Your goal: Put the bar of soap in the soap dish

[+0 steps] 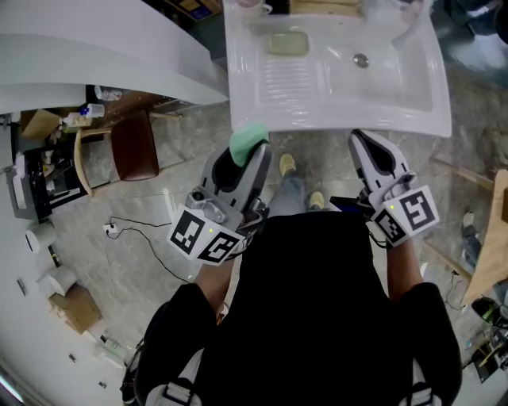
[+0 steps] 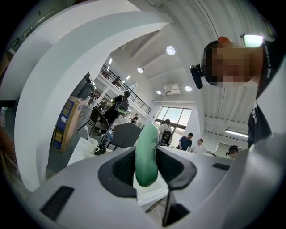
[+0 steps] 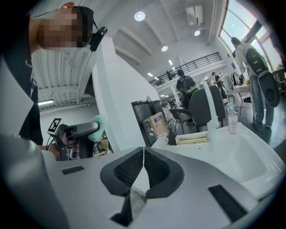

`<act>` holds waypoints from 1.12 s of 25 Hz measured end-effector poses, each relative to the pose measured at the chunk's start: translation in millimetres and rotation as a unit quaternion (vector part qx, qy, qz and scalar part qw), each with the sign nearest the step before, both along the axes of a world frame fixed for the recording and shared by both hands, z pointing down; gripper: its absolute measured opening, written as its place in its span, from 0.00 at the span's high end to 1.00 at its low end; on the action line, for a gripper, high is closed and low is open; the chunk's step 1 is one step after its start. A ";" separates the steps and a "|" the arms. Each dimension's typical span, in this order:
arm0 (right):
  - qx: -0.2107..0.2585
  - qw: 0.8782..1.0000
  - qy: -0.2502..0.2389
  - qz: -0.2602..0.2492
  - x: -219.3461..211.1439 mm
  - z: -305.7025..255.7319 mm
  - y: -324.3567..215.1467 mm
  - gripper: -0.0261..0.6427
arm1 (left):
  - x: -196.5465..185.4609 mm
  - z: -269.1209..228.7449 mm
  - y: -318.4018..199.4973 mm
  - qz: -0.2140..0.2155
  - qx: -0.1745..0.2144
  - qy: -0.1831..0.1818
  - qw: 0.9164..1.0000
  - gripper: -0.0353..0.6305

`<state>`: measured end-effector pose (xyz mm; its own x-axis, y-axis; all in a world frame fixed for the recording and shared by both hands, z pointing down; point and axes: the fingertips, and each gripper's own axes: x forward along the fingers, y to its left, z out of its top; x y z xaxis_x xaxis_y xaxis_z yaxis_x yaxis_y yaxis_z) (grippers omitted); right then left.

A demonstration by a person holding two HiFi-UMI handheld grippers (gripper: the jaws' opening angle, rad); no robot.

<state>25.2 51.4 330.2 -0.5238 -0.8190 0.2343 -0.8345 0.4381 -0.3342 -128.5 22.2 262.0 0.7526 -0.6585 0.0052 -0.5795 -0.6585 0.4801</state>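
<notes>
A green bar of soap (image 1: pixel 248 139) stands on edge between the jaws of my left gripper (image 1: pixel 249 151), which is shut on it just short of the front edge of the white sink (image 1: pixel 397 95). In the left gripper view the soap (image 2: pixel 146 154) sticks up above the pads. The pale green soap dish (image 1: pixel 287 44) sits on the sink's ribbed left side, near the back. My right gripper (image 1: pixel 367 141) hovers at the sink's front edge with its jaws shut and nothing between them (image 3: pixel 143 167). The right gripper view also catches the soap (image 3: pixel 98 127) off to the left.
The basin's drain (image 1: pixel 361 59) lies right of the dish. A white cup (image 1: pixel 252 4) and a small bottle (image 3: pixel 232 120) stand near the sink's back edge. A brown chair (image 1: pixel 133 144) stands on the floor to the left, beside a curved white counter (image 1: pixel 95 55).
</notes>
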 end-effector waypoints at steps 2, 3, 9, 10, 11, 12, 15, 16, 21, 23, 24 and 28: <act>0.000 1.000 0.002 0.001 -5.2 -2.0 -6.8 0.92 | -3.3 -0.2 -7.2 0.003 -0.001 0.003 1.000 0.76; 0.000 1.000 0.003 0.002 -7.5 -2.6 -9.7 0.92 | -4.4 -0.2 -10.3 0.005 -0.001 0.004 1.000 0.76; 0.007 1.000 0.009 0.010 -17.9 -7.4 -22.9 0.92 | -7.6 -2.9 -23.7 0.023 0.006 0.010 1.000 0.76; 0.009 1.000 0.011 0.010 -21.1 -7.9 -25.0 0.92 | -9.5 -3.1 -25.5 0.027 0.007 0.011 1.000 0.76; 0.011 1.000 0.012 0.011 -24.7 -8.5 -27.3 0.92 | -11.5 -3.2 -27.3 0.030 0.008 0.011 0.999 0.76; 0.012 1.000 0.013 0.013 -28.1 -9.4 -29.5 0.92 | -13.4 -3.3 -29.0 0.034 0.008 0.012 0.999 0.76; 0.017 1.000 0.017 0.017 -35.5 -14.0 -34.7 0.92 | -18.2 -5.9 -33.8 0.042 0.010 0.015 0.999 0.76; 0.018 1.000 0.018 0.018 -37.2 -15.2 -35.6 0.92 | -19.5 -6.8 -34.9 0.043 0.011 0.016 0.999 0.76; 0.018 0.999 0.026 0.021 -42.1 -16.2 -37.9 0.92 | -25.1 -6.6 -38.9 0.047 0.014 0.023 0.999 0.76; 0.018 0.999 0.028 0.023 -43.4 -16.4 -38.1 0.92 | -27.0 -4.8 -39.6 0.048 0.012 0.024 0.998 0.76; 0.018 0.999 0.028 0.024 -44.0 -16.2 -38.0 0.92 | -27.8 -4.1 -39.7 0.048 0.012 0.025 0.998 0.76; 0.016 0.999 0.034 0.022 -46.9 -16.6 -37.0 0.92 | -31.1 -4.3 -40.7 0.045 0.011 0.030 0.998 0.76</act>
<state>-21.7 14.4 313.6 -0.4710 -0.8485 0.2413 -0.8734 0.4102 -0.2624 -159.6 -18.5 257.7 0.8077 -0.5871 -0.0547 -0.4877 -0.7173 0.4977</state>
